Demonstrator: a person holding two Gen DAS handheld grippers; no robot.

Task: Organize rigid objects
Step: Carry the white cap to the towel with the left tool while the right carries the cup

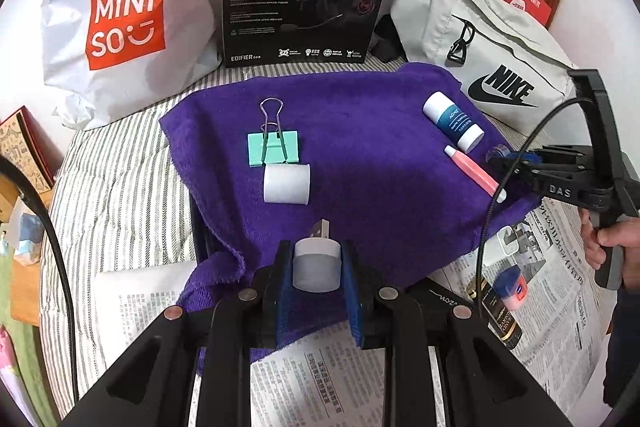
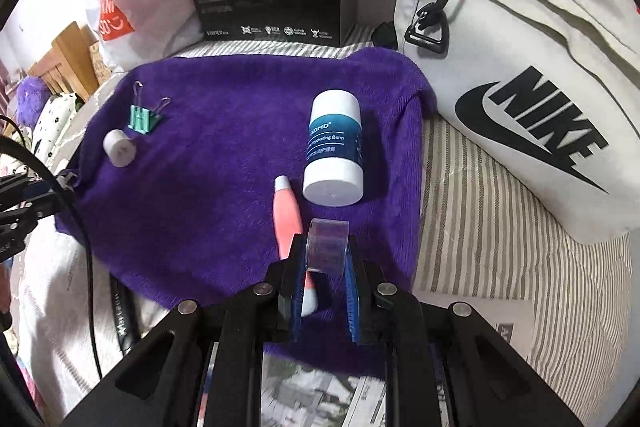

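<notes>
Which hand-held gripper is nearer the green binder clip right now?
Left. The left hand-held gripper, shut on a white USB plug, sits just short of the green binder clip. The right hand-held gripper is across the purple towel, beside the pink tube.

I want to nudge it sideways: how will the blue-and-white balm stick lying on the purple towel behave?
The balm stick is a cylinder lying on its side, so it probably rolls if pushed across its length. The plush purple towel should damp that. Its casing looks like rigid plastic, likely smooth.
</notes>
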